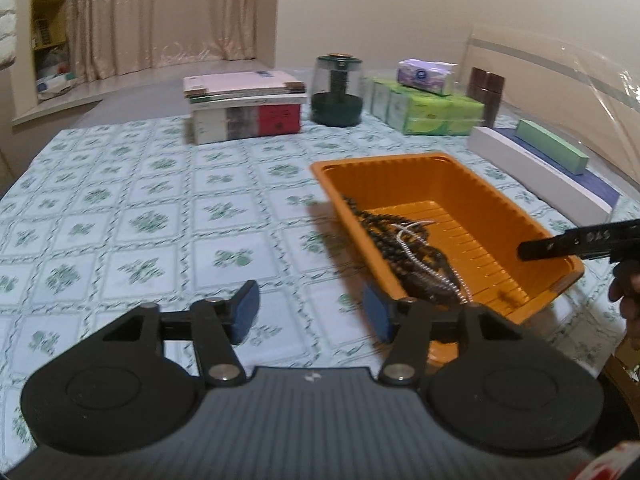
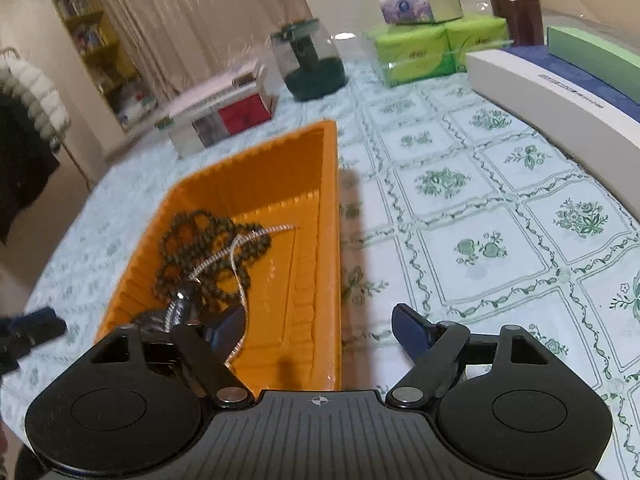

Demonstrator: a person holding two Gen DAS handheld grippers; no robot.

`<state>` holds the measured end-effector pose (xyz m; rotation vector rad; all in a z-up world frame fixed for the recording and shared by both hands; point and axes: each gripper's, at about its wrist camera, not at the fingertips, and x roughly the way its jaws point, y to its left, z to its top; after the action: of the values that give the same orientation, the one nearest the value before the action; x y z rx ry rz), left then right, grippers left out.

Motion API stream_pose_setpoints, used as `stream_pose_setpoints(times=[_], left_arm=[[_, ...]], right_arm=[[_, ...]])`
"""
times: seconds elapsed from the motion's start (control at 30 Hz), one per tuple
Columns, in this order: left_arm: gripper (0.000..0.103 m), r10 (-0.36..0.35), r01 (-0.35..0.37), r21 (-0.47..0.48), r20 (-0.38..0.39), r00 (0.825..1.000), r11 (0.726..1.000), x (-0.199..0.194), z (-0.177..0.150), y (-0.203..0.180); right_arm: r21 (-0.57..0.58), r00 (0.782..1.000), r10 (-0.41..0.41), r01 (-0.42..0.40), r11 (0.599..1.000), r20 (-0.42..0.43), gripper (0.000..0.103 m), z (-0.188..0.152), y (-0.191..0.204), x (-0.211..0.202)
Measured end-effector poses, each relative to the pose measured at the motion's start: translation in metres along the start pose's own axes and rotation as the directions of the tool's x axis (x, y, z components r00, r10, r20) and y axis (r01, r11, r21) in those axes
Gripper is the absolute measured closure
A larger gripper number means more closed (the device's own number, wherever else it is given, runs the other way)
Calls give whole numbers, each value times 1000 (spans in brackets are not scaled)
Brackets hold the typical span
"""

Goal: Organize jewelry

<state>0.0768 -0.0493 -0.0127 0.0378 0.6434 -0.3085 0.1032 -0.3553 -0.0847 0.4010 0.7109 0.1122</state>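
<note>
While an orange tray (image 1: 460, 184) sits on a bench covered by a white cloth (image 1: 140, 208) printed with green flowers, both grippers hang near it with nothing held. Inside the tray, against its left wall as the left wrist view shows it, lies the jewelry: a tangle of dark beaded strands (image 2: 208, 240) with a thin silver chain (image 2: 224, 252) draped across them. The left gripper (image 1: 312, 312) is just left of the tray's near corner, its blue-padded jaws standing apart over bare cloth. The right gripper (image 2: 320, 328) is at the tray's near right edge, jaws wide apart, one finger over the tray interior beside the beads and the other over the cloth outside the rim. Beyond the tray's far end stand a dark green jar with a clear dome (image 1: 338, 92), a stack of books and boxes (image 1: 244, 108) to its left, and green tissue packs (image 1: 424, 112) with a purple and white pack (image 1: 426, 76) on top to its right. Right of the tray lies a long white box (image 2: 552, 88) bearing a line of dark print too small to read, with a green box (image 2: 592, 60) behind it. No other label is legible.
</note>
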Motion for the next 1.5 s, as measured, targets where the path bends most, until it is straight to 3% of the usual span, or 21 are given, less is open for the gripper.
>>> stream_pose_setpoints(times=[0.1,0.27,0.4,0.67,0.87,1.07,1.37,1.5], left_arm=[[39,23,-23,-32,-11,1000,999,-5,-5,6],[15,46,-47,-81,-19,999,996,-18,-19,12],[8,82,-87,-106,-50,995,991,-32,-37,11],[3,41,-51,-119,-86,995,992,-71,-69,-5],[1,70,-87,-145,-115,991,986,-87,-70,1],[1,104,-123,-163,-119,987,979,-94,-62,9],[1,95,-116,-154,-142,985,981,-94,-56,1],[0,130,-150,-138,-143,981,979,-93,-56,-1]], right_arm=[[19,999,-11,11,1000,42,24,5,1,-10],[34,991,-48,44,998,121,24,6,14,-37],[-22,985,-72,76,997,156,24,-3,42,-58],[-184,989,-103,121,975,109,24,-44,103,-67],[-166,993,-112,119,979,46,24,-70,128,-70],[-238,990,-141,143,961,25,24,-89,155,-73],[-262,985,-171,164,951,-1,24,-96,166,-69],[-255,984,-180,169,952,-20,24,-95,164,-67]])
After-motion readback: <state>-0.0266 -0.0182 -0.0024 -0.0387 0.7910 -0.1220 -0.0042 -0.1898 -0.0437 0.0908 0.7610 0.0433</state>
